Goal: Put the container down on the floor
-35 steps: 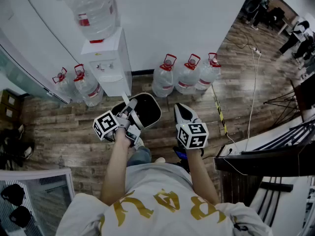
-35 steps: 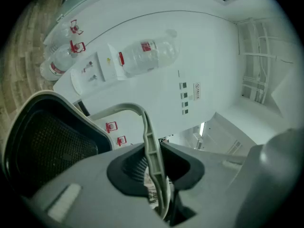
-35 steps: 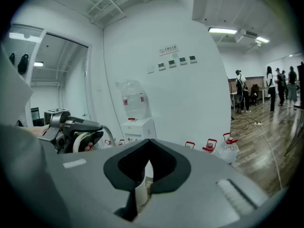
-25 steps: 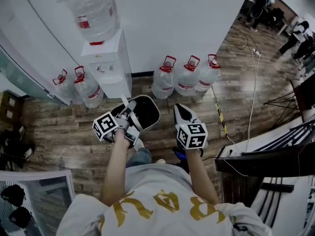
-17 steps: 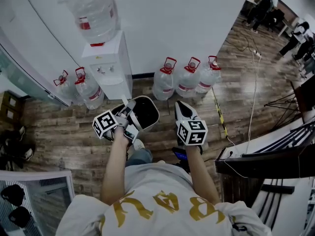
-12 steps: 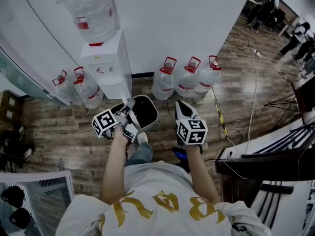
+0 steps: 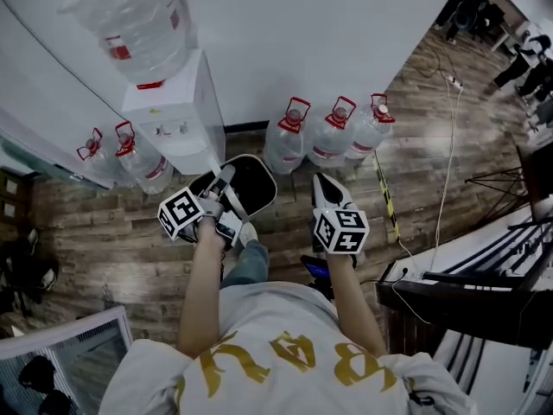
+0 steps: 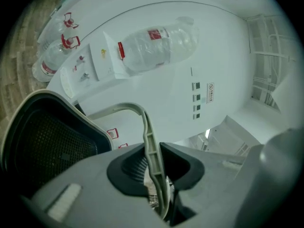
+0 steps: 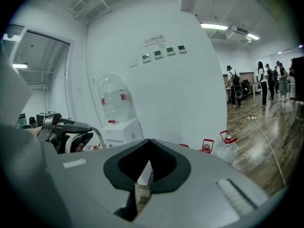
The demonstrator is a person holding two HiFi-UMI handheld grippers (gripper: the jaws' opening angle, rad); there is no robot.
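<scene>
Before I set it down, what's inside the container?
Inside the container only a dark mesh wall shows, with nothing loose on it. In the head view the left gripper, shut on the handle, covers the near part, so the bottom can't be checked.

We see a white water dispenser against the wall, with a clear bottle upended on it. On the wooden floor, three red-capped jugs line the wall to its right and two more jugs stand to its left. A white cable trails across the floor's right side.
</scene>
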